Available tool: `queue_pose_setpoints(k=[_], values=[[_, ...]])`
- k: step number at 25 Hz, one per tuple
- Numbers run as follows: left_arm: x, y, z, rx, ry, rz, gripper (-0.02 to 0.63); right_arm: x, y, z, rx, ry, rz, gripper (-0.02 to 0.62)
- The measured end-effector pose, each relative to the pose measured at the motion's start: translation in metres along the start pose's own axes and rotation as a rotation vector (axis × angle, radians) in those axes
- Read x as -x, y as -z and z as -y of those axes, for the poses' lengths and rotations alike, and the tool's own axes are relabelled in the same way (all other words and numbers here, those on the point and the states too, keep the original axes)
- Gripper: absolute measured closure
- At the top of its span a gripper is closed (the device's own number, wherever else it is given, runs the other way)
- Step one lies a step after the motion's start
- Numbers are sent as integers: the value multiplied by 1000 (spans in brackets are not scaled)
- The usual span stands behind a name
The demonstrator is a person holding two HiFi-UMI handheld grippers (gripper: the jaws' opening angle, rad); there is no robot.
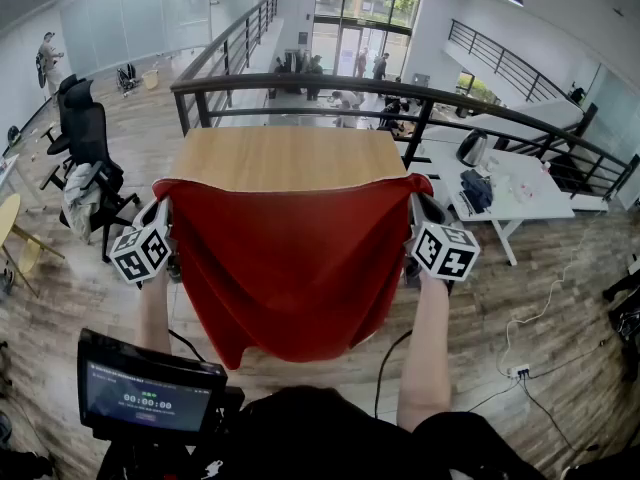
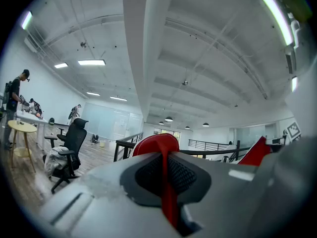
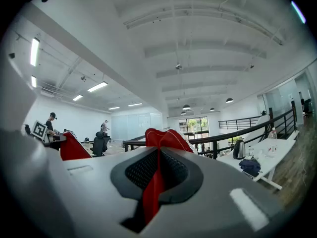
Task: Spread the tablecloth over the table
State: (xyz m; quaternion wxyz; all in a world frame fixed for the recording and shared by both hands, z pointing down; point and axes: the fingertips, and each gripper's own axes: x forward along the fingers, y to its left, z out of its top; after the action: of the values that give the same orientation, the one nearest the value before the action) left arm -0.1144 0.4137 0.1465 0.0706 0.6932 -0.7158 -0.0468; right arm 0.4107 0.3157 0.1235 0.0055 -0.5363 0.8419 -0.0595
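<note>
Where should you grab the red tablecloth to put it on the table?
By its two top corners, one from each side. The left hand-held gripper and right hand-held gripper each pinch one now, so the red tablecloth hangs spread wide before the table, likely ready to lay forward without bunching.

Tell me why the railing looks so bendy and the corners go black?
Head view: the wide lens bows the railing into a curve; the light is even, with no hard shadows. Left gripper view: black corners ring the round picture, and the ceiling lamp glares white. Right gripper view: same dark rim; the near red tablecloth looks slightly soft.
</note>
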Motion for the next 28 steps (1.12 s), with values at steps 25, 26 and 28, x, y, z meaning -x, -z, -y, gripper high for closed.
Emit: queue_pose_setpoints(k=[25, 26, 28], values=[[-42, -5, -57, -19, 34, -3, 595, -37, 2, -11, -2, 109, 10, 574], [-43, -7, -57, -24, 32, -4, 595, -36, -1, -9, -2, 115, 12, 574], [-47, -11, -56, -27, 27, -5, 597, -37, -5, -3, 1, 126, 9, 574]])
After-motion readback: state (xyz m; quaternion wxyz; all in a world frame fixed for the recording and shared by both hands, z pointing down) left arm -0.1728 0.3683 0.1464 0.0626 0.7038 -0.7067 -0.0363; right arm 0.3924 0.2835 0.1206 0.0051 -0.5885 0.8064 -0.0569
